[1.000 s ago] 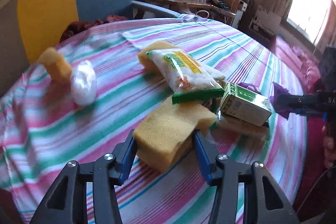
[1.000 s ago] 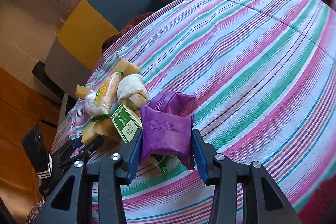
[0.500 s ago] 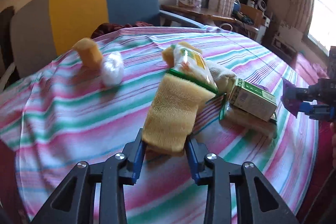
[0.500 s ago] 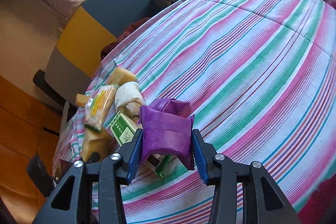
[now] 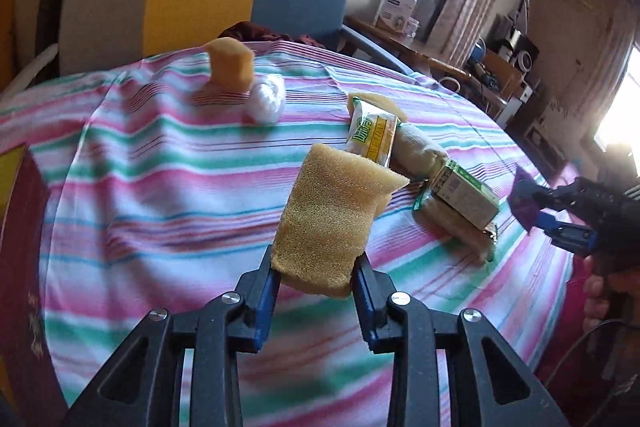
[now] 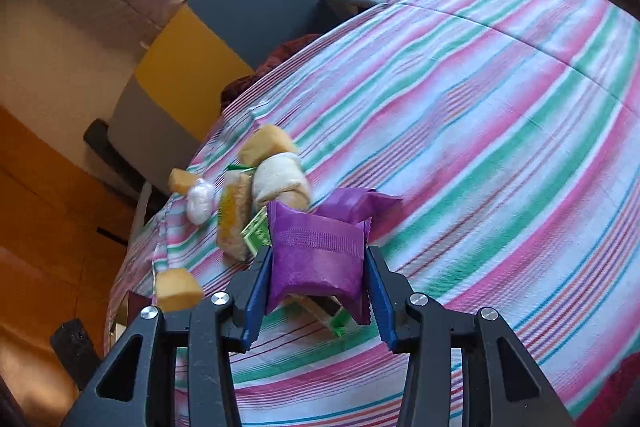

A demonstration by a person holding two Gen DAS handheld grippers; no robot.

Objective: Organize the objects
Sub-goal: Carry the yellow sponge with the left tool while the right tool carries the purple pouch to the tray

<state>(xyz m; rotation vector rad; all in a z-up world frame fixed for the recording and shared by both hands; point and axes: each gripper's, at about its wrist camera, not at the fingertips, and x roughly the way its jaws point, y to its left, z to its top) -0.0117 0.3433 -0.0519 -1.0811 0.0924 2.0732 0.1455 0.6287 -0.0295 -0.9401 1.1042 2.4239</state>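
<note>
Left gripper (image 5: 316,273) jaws closing, pinching a porous yellow sponge (image 5: 336,215), squashing it. Right gripper (image 6: 318,279) is clamping a crinkly purple pouch (image 6: 316,259) over the striped cloth (image 6: 500,147)

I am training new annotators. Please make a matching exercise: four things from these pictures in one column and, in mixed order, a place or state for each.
Things:
1. sponge
2. purple pouch
3. green box
4. white bundle

Places or states:
A. beside a small foam block
B. in the right gripper
C. in the left gripper
D. lying on a flat packet

Pairs: 1-C, 2-B, 3-D, 4-A
</note>
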